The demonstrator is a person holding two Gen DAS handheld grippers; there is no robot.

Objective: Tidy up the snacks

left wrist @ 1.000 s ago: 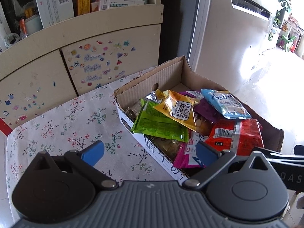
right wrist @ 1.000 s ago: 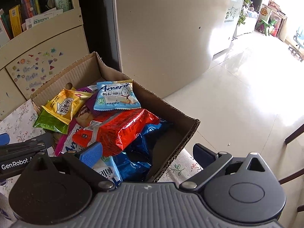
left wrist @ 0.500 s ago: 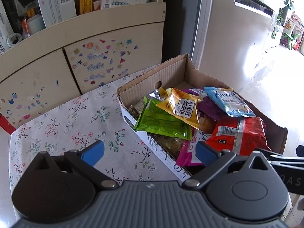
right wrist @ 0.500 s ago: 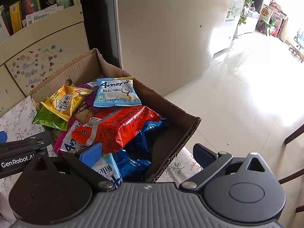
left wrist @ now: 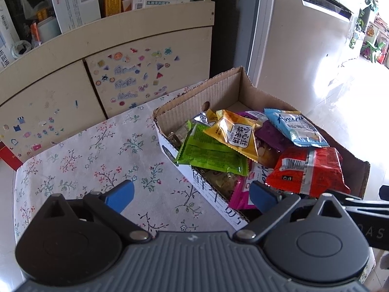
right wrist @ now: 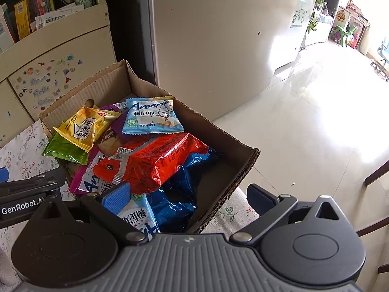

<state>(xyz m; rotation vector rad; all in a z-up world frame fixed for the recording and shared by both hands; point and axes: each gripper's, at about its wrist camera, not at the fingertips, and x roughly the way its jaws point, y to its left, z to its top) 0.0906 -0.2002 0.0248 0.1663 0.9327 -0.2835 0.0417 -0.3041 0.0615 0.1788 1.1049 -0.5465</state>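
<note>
A cardboard box (left wrist: 218, 90) (right wrist: 102, 82) on a floral tablecloth (left wrist: 85, 150) holds several snack packets. A yellow packet (left wrist: 233, 133) (right wrist: 85, 126) lies on a green one (left wrist: 209, 153) (right wrist: 65, 150). A light blue packet (left wrist: 295, 127) (right wrist: 150, 116) rests at the back, and a red packet (left wrist: 308, 170) (right wrist: 150, 160) lies over dark blue ones (right wrist: 180, 194). My left gripper (left wrist: 192, 196) is open above the box's near left wall, holding nothing. My right gripper (right wrist: 187, 197) is open over the box's near right corner, also holding nothing.
A cream cabinet (left wrist: 97, 77) with stickers stands behind the table, its shelf crowded with boxes and books (left wrist: 77, 2). A tall beige appliance (right wrist: 218, 36) stands right of the box. Shiny tiled floor (right wrist: 316, 121) lies to the right, with dark chair legs (right wrist: 376, 172) at the edge.
Both grippers have drawn back and risen slightly from the box, so more tablecloth and floor show. The packets have not moved and both grippers stay open.
</note>
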